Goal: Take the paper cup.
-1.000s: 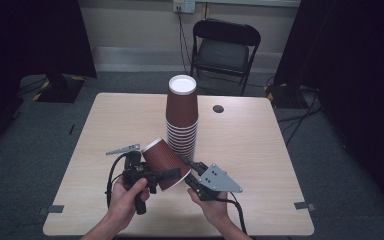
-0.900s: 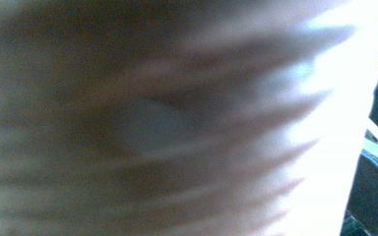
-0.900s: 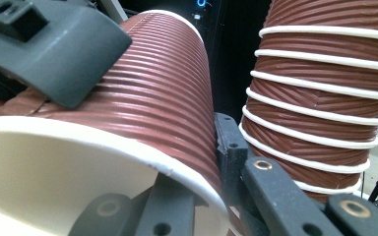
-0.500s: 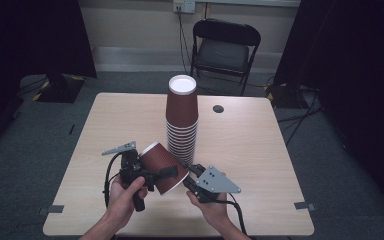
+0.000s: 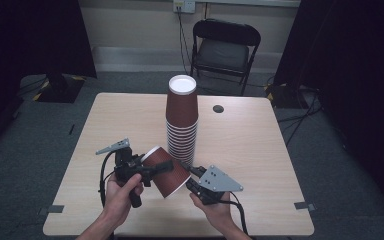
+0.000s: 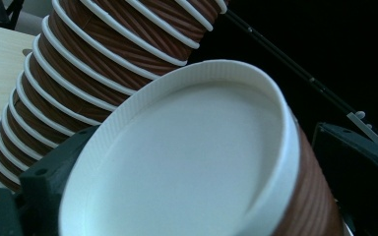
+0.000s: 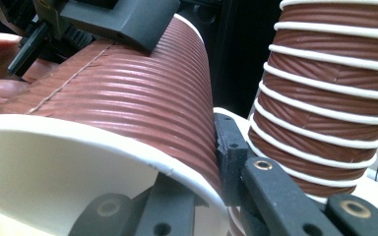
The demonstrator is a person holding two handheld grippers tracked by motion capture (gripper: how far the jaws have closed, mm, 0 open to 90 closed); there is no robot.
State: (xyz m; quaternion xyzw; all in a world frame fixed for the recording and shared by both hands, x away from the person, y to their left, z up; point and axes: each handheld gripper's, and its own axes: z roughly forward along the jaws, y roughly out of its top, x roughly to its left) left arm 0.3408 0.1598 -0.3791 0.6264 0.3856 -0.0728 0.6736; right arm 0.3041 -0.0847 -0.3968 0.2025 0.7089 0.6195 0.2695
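Observation:
A tall stack of upturned brown ribbed paper cups point(image 5: 182, 125) stands mid-table. In front of it a single brown cup point(image 5: 172, 179) is held tilted above the table by both grippers. My left gripper point(image 5: 162, 166) is shut across its body near the closed end, whose white base point(image 6: 187, 157) faces the left gripper view. My right gripper point(image 5: 189, 171) is shut on the cup's open rim, one jaw inside and one outside point(image 7: 202, 182). The stack point(image 7: 325, 98) stands right behind the cup.
The light wooden table point(image 5: 280, 150) has a small black round grommet point(image 5: 218, 108) at the back right of the stack. A black folding chair point(image 5: 225, 45) stands beyond the far edge. Dark curtains flank the room.
The left gripper has shifted slightly to the left and the held cup has tipped a little. The right gripper has stayed where it was. Both grips are unchanged.

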